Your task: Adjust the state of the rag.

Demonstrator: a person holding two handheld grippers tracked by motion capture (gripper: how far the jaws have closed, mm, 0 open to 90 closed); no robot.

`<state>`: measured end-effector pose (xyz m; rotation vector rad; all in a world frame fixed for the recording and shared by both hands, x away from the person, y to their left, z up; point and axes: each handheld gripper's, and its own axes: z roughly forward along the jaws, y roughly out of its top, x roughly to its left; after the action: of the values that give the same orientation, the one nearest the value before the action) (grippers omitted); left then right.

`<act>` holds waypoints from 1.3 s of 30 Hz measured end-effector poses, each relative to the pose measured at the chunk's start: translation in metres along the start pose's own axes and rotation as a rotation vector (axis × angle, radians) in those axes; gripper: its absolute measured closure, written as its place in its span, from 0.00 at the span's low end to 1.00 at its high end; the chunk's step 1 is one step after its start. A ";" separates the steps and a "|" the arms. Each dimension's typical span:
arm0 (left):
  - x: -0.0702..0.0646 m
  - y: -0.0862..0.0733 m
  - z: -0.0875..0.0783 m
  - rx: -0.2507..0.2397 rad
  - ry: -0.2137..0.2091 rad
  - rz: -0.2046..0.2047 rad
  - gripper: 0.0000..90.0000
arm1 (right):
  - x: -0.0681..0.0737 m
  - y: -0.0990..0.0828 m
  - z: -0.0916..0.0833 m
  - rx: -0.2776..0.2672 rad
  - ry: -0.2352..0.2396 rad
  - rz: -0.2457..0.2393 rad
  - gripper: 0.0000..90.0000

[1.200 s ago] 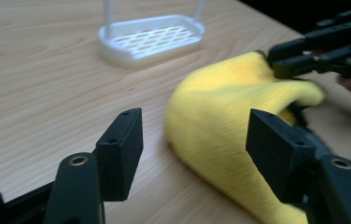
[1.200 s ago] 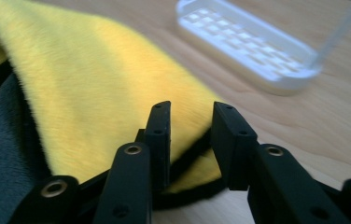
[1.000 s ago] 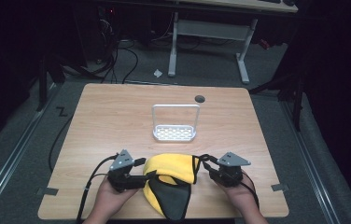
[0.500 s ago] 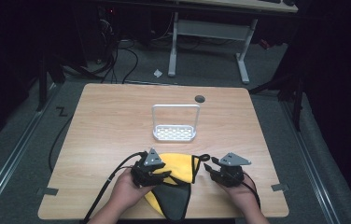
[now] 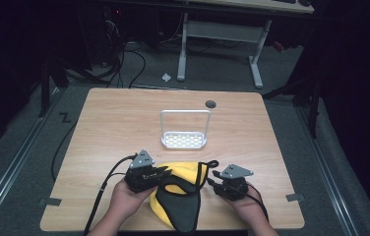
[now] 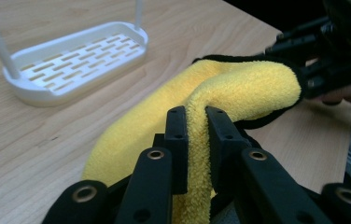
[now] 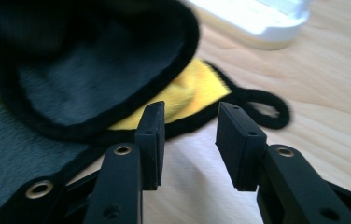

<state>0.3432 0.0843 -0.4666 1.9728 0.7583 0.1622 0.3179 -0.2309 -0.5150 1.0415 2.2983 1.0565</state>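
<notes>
A yellow cloth [image 5: 182,173] with a black underside and black edging lies at the table's near edge, its front part folded over black side up. My left gripper [image 5: 166,173] is at its left side. In the left gripper view, my left gripper [image 6: 196,119] is shut on a raised fold of the yellow cloth [image 6: 239,84]. My right gripper [image 5: 213,183] sits just right of the cloth. In the right gripper view, my right gripper [image 7: 188,116] stands open with bare table between the jaws, and the cloth's black side [image 7: 94,70] and its hanging loop [image 7: 263,109] lie just beyond.
A white slotted rack [image 5: 184,140] with a tall hoop handle stands mid-table behind the cloth, also close in the left gripper view as the rack [image 6: 71,60]. A dark round grommet [image 5: 210,103] sits near the far edge. Cables trail off the near left.
My left gripper came in from the left onto the cloth, shut on its yellow fold and drew back slightly left. My right gripper has stayed put.
</notes>
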 end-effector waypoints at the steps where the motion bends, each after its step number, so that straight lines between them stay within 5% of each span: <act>1: 0.002 -0.001 -0.003 -0.010 0.011 -0.008 0.90 | 0.002 0.000 0.002 0.005 0.010 -0.006 0.71; 8: 0.024 -0.026 -0.022 -0.046 0.065 -0.095 0.90 | 0.022 0.004 0.014 0.040 0.060 -0.067 0.71; 15: 0.041 -0.059 -0.028 -0.010 0.071 -0.174 0.88 | 0.025 0.008 0.023 0.040 0.014 -0.067 0.85; 20: 0.044 -0.063 -0.029 0.010 0.073 -0.167 0.87 | 0.025 0.018 0.027 0.006 -0.014 -0.075 0.97; 27: 0.047 -0.066 -0.031 0.010 0.079 -0.173 0.87 | 0.038 0.018 0.042 0.060 0.016 -0.131 1.00; 39: 0.069 -0.077 -0.040 0.036 0.148 -0.241 0.86 | 0.005 0.008 0.031 0.101 -0.091 -0.056 1.00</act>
<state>0.3476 0.1792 -0.5240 1.9001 1.0951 0.1515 0.3379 -0.2089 -0.5287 1.0345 2.3138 0.8615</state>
